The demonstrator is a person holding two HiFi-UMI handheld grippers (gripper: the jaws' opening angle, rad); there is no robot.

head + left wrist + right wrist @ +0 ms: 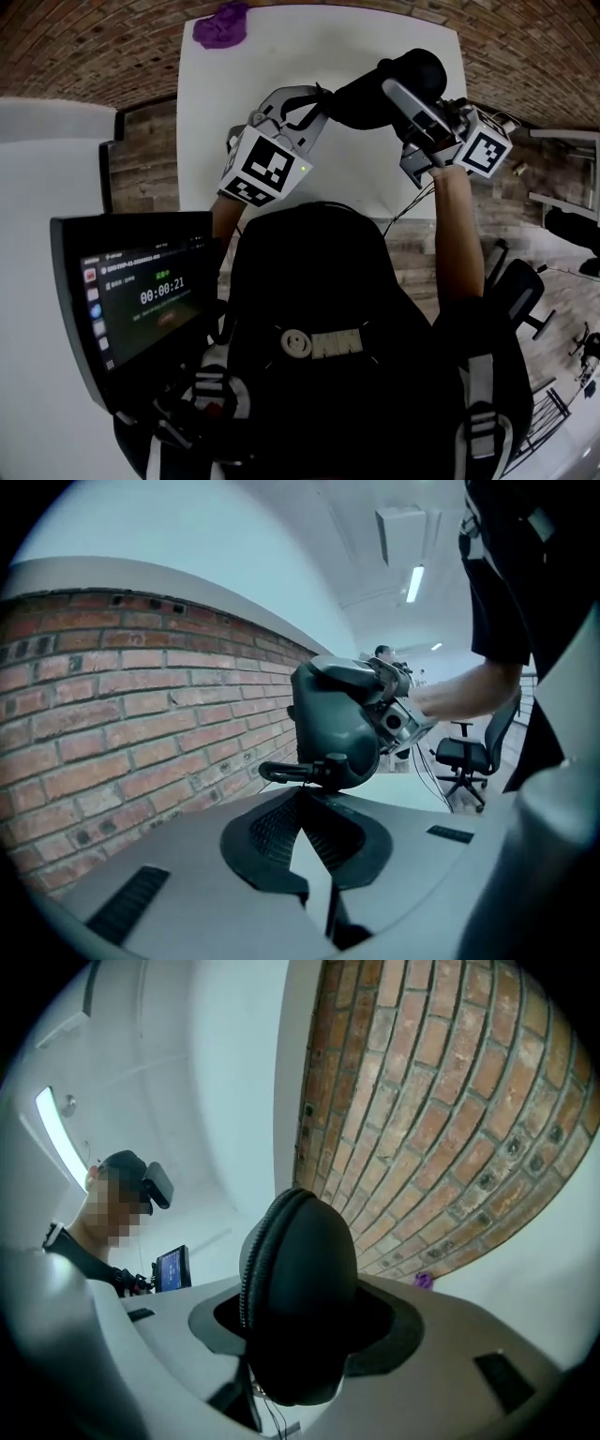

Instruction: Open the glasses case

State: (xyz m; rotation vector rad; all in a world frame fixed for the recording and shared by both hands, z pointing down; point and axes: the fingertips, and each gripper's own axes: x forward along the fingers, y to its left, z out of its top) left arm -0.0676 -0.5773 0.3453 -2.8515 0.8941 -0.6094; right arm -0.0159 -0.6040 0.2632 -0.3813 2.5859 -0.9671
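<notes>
A white table (281,66) fills the far middle of the scene, with a brick wall (141,714) beyond it and wooden floor on its left and right. Nearest of all is the person's torso in black, 1 forearm reaching out on the right. A dark screen (141,300) showing a timer stands at the near left.

The glasses case (403,80), black and rounded, is held up in the air over the right half of the table, between the 2 grippers and clear of the tabletop. It looks closed, with its zipper line running unbroken round the edge in the right gripper view.

The right gripper (305,1326) has its 2 jaws spread apart around 1 end of the case and pressed against its sides, so it is clamped on the case and carries it. Its marker cube sits at the right, just past the table's edge.

The left gripper (305,794) comes in from the left, its marker cube near the middle of the table. Its jaws are closed together, and their tips meet on the zipper pull (286,772), a small black tab sticking out from the case's lower edge.

A small purple lump (222,25) lies at the table's far left corner, well apart from the case and both grippers.
</notes>
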